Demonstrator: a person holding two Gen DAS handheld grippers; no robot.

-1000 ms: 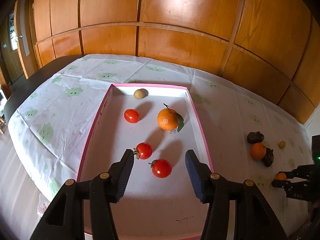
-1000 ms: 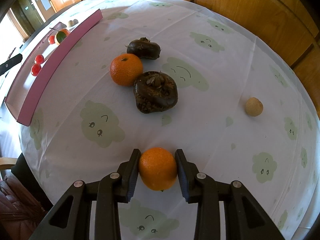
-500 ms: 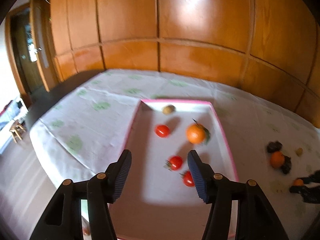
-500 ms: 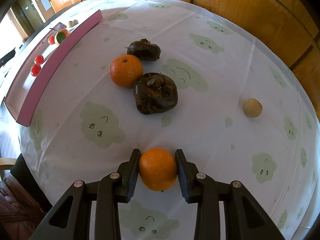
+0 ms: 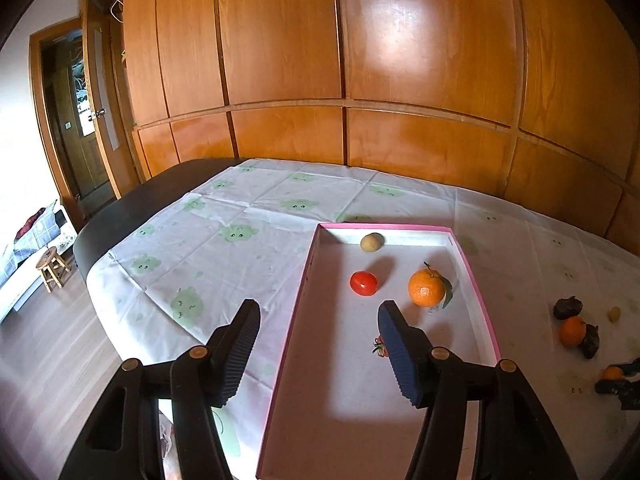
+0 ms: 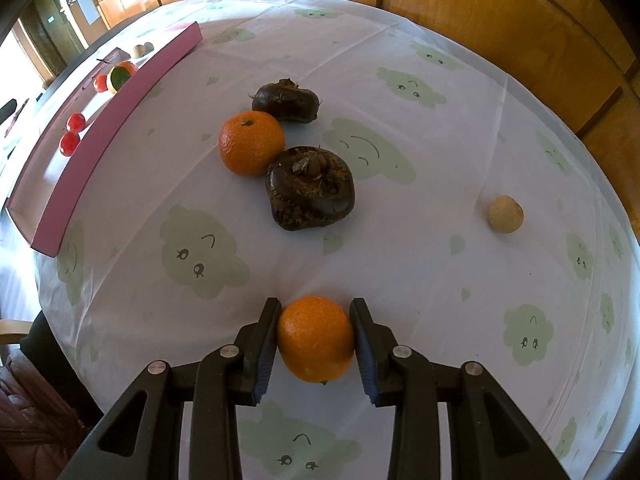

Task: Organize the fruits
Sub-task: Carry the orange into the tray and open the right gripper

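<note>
My left gripper (image 5: 318, 312) hovers over the near left rim of the pink-edged tray (image 5: 476, 292), its jaws opening with nothing between them. The tray holds a leafy orange (image 5: 426, 290), a tomato (image 5: 363, 283), a small tan fruit (image 5: 371, 242) and a tomato (image 5: 380, 349) half hidden behind my right finger. My right gripper (image 6: 316, 308) points steeply down at the tablecloth, shut on a small orange (image 6: 315, 340). Ahead of it lie a second orange (image 6: 251, 143), two dark brown knobbly fruits (image 6: 311, 188) (image 6: 286, 101) and a tan round fruit (image 6: 505, 214).
The tray's pink side wall (image 6: 100, 136) runs along the left of the right wrist view. A wood-panelled wall (image 5: 360, 80) backs the table. The table edge drops to the floor at left, where a small stool (image 5: 50, 266) stands.
My left gripper has lifted, tilted upward and drifted left toward the tray's rim, and its jaws have widened. The two near tomatoes slid behind its right finger. The right gripper and its orange stayed put.
</note>
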